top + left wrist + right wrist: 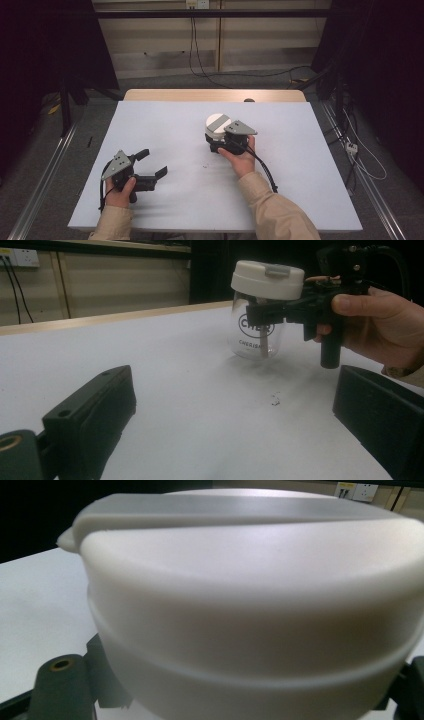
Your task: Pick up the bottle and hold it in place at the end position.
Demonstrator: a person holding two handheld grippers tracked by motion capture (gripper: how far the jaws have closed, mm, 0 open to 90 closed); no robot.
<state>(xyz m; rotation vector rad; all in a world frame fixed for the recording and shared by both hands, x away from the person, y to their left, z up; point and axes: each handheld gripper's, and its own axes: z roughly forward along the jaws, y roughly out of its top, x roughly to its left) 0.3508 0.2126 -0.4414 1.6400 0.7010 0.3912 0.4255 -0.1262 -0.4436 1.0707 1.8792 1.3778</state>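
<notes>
White worktop [165, 125] is seen under a clear glass jar [256, 335], gripped below its white lid [267, 279] by the right hand-held gripper [220, 142]. It is judged slippery and breakable. Well left of the jar, the left hand-held gripper [150, 162] is spread.

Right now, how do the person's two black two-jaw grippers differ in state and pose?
The left gripper has open jaws with nothing between them; the right gripper is clamped on the clear glass jar below its white lid. Left sits near the table's front, right farther back. Both are hand-held.

Jar [218, 126] on table [300, 165], right gripper [220, 142] beside
</notes>
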